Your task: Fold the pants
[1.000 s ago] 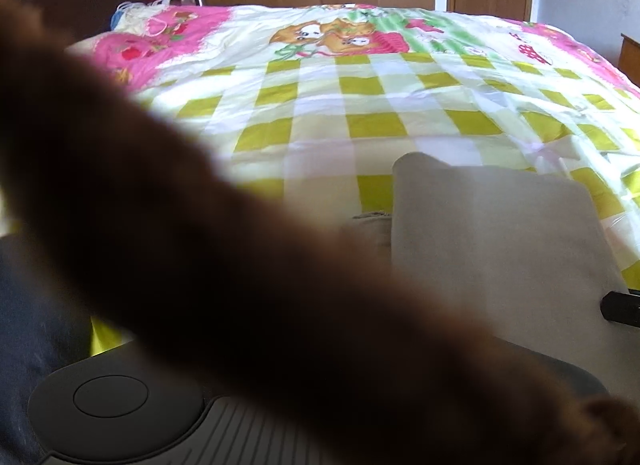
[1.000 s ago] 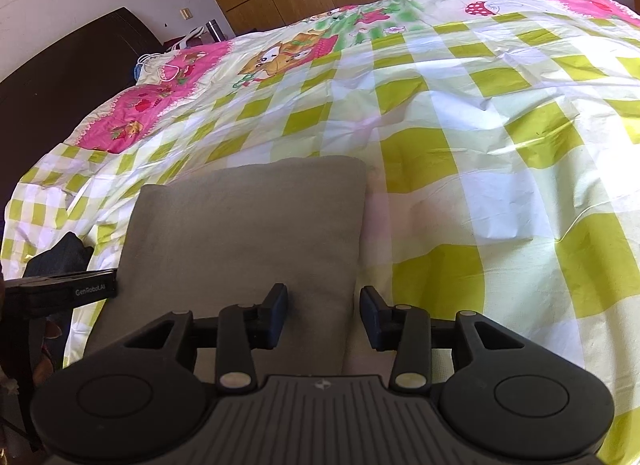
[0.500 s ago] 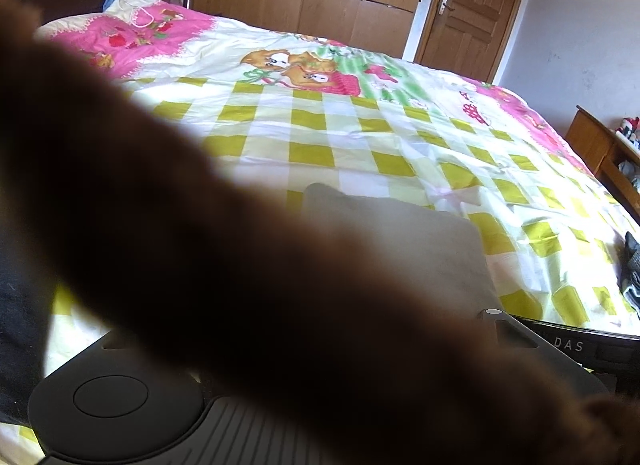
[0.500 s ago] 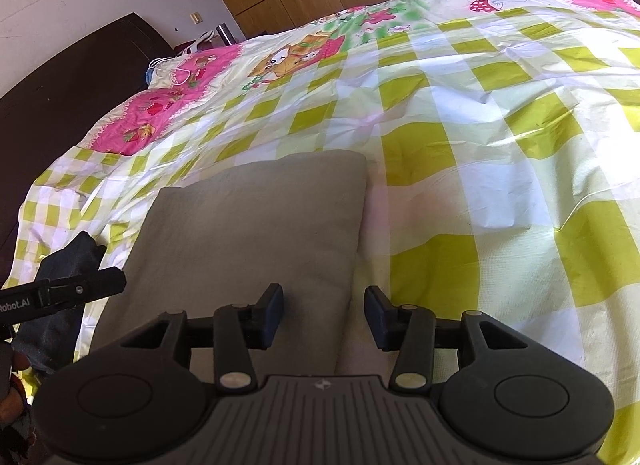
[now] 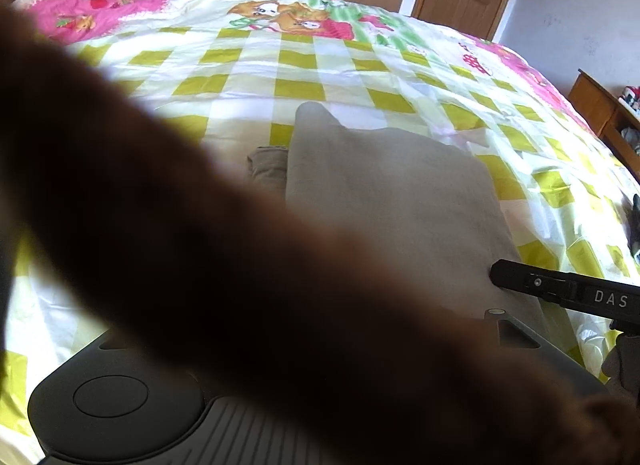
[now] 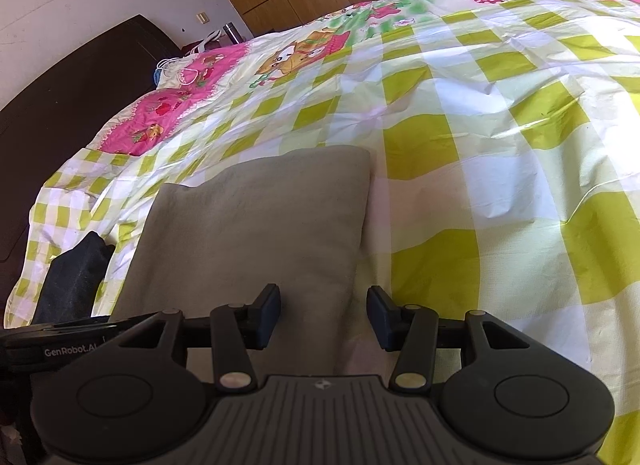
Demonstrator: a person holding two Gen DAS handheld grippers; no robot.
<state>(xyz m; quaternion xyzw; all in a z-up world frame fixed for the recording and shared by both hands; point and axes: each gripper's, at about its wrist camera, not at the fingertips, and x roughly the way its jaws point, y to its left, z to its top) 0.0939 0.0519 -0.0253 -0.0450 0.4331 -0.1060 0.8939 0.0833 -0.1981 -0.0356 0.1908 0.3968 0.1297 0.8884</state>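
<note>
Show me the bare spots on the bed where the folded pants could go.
Open checked bedspread lies right of the folded pants and beyond them toward the pink pillow end. Left is crowded: a dark garment at the bed edge.

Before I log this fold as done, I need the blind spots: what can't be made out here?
- Left gripper's fingers: left wrist view, hidden behind a blurred brown strand across the lens.
- Folded pants: near edge hidden under the right gripper in the right wrist view.
- Dark garment: right wrist view, its lower part hidden by the left gripper.
</note>
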